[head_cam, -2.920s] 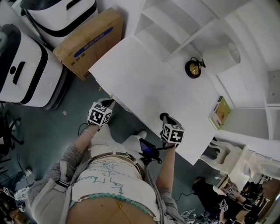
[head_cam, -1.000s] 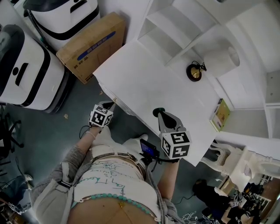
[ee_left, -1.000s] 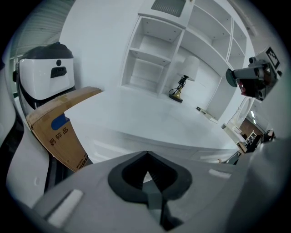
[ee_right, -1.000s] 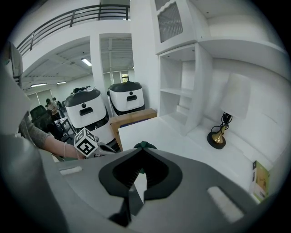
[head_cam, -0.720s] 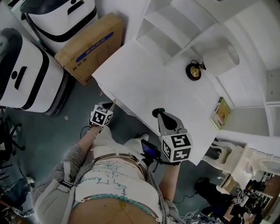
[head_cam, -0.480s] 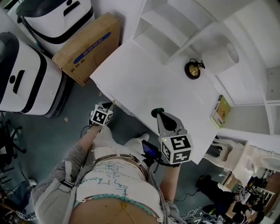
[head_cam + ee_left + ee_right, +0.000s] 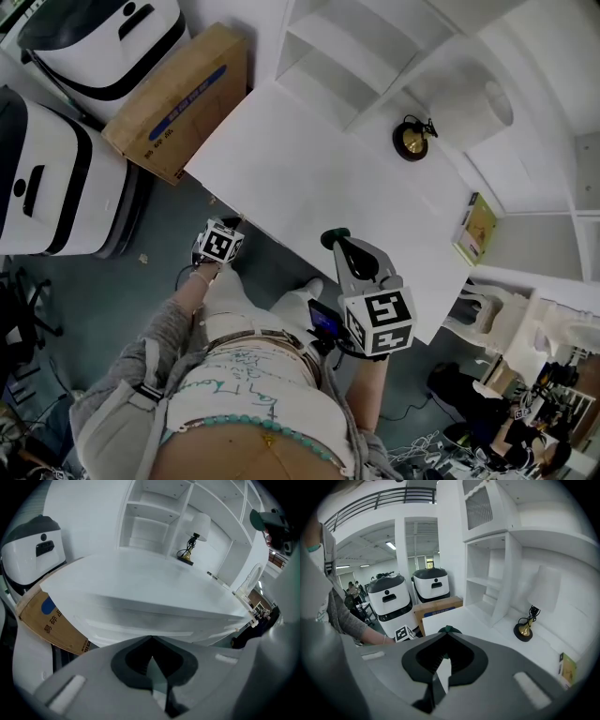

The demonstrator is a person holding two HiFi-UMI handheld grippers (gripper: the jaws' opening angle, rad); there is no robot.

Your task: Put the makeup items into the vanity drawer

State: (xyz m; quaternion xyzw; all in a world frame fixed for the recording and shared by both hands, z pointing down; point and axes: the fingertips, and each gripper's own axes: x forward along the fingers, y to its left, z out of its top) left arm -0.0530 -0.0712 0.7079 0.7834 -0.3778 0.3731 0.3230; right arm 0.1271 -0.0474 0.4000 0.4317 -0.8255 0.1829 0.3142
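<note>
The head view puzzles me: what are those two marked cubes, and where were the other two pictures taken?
A person holds a two-jaw gripper in each hand; the cubes belong to them. The head view looks down from the person's head; the other cameras ride on the grippers. The left gripper, shut and empty, is near the white desk's front edge. The right gripper seems to pinch a small dark-green thing. On the desk: a lamp and a yellow-green book.

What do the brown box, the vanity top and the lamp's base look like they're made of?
Box: plain cardboard, matte brown with a printed blue stripe. Vanity top: smooth white, probably painted wood or laminate. Lamp base: shiny and golden, likely brass-like metal.
</note>
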